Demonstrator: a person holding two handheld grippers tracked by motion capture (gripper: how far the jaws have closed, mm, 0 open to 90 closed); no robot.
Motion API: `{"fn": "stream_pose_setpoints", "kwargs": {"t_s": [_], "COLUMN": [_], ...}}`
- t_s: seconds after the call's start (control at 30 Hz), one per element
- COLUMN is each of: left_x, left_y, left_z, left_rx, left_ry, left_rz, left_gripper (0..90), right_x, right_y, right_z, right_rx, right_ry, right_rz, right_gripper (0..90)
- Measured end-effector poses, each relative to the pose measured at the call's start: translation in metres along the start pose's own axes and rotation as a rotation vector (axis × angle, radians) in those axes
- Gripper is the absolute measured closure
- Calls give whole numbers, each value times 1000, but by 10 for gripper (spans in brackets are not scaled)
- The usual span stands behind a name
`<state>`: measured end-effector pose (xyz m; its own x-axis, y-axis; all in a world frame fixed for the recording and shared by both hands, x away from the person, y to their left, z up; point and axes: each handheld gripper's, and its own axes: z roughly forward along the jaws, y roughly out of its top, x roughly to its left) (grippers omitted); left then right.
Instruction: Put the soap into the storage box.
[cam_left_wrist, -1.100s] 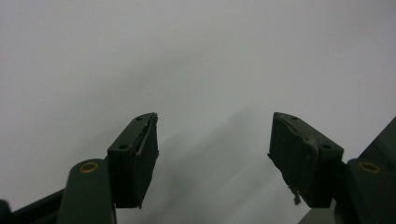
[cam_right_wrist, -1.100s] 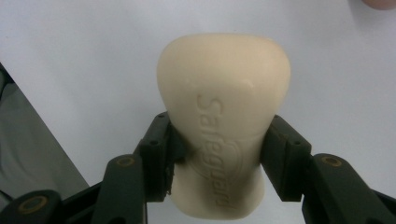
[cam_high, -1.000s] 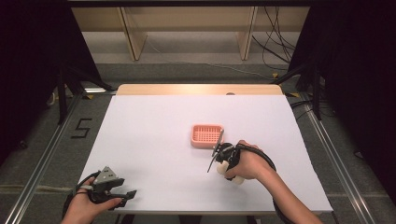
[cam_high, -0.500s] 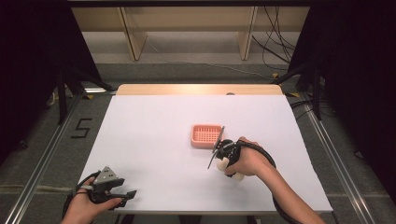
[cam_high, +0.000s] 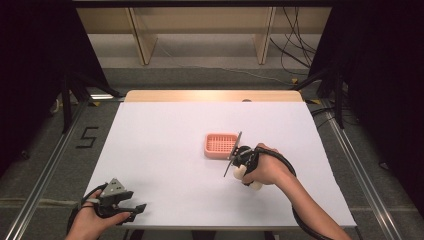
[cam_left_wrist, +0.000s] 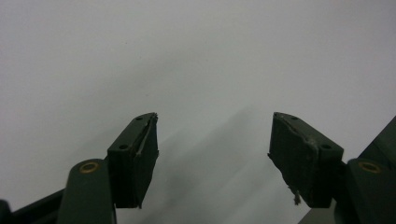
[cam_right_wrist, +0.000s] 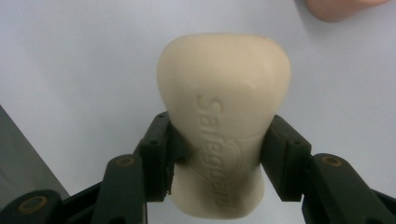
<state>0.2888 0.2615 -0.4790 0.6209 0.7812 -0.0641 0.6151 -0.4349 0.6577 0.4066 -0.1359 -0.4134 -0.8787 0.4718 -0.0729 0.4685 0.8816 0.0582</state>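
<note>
My right gripper (cam_right_wrist: 224, 140) is shut on a cream bar of soap (cam_right_wrist: 224, 79) with embossed lettering, its pads pressing on the bar's two long sides. In the high view the right gripper (cam_high: 242, 165) is just right of the table's middle, tilted over in the person's hand. Pale ends of the soap (cam_high: 240, 171) stick out of it. A pink slotted soap dish (cam_high: 220, 145) lies on the white table just beyond and left of it; its corner (cam_right_wrist: 336, 7) peeks in at the top right. My left gripper (cam_high: 141, 206) rests open at the near left corner, its jaws (cam_left_wrist: 212, 140) wide apart over bare tabletop.
The white table (cam_high: 165, 130) ends in a wooden strip at its far edge (cam_high: 210, 95). Metal rails run along the floor on both sides. Shelving legs and cables stand beyond the table. A cable loops from the right gripper along the person's forearm (cam_high: 300, 210).
The right hand with the soap has barely shifted, edging slightly toward the pink dish. The left hand has stayed still.
</note>
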Motion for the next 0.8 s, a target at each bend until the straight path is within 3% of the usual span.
{"fn": "stream_pose_setpoints", "kwargs": {"t_s": [0.07,0.1,0.27,0.33,0.53,0.57,0.8], "left_x": [0,0,-1,0,-1,0,-1], "left_y": [0,0,0,1,1,1,1], "left_z": [0,0,1,0,0,-1,0], "left_rx": [0,0,5,6,2,12,-2], "left_ry": [-1,-1,-18,-11,-12,-21,-22], "left_rz": [-2,-2,-10,8,5,23,-6], "left_gripper": [323,323,323,323,323,323,324], "right_x": [0,-2,-5,-7,-12,-12,-17], "right_y": [1,1,2,2,3,3,6], "right_z": [-1,-1,-3,-3,-6,-7,-8], "right_rx": [-3,-7,-10,-12,-18,-20,-29], "right_ry": [-9,-6,-11,-11,-19,-24,-25], "right_rz": [26,9,15,4,21,25,27], "right_gripper": [505,505,505,505,505,505,505]}}
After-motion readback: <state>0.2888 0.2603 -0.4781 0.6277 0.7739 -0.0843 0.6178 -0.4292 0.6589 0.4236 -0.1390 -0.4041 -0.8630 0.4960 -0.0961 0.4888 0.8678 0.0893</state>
